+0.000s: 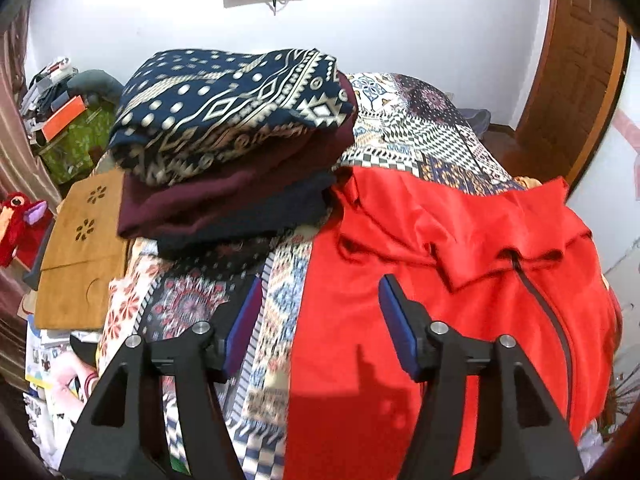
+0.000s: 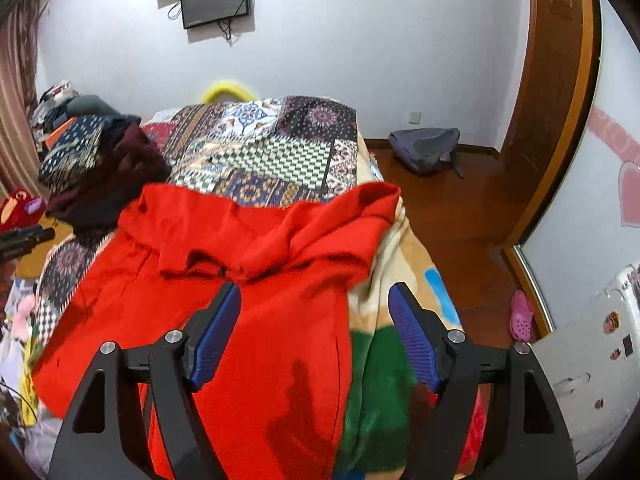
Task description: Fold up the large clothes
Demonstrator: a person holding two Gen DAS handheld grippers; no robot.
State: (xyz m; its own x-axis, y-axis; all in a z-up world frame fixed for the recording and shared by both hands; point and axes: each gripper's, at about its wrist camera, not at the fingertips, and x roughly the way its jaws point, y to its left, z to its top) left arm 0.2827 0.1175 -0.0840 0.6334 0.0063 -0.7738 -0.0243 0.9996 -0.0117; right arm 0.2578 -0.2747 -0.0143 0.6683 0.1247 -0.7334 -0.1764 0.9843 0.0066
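Observation:
A large red zip-up garment lies spread on the patterned bed cover, hood end crumpled toward the far side. My left gripper hovers above the garment's left edge, its blue pads apart with nothing between them. My right gripper hangs over the garment's right edge, also open and empty. The tip of the left gripper shows at the left edge of the right wrist view.
A stack of folded clothes, a navy patterned piece on top, stands at the bed's far left. A brown cardboard box sits left of the bed. A grey backpack lies on the wooden floor; a pink shoe is nearer.

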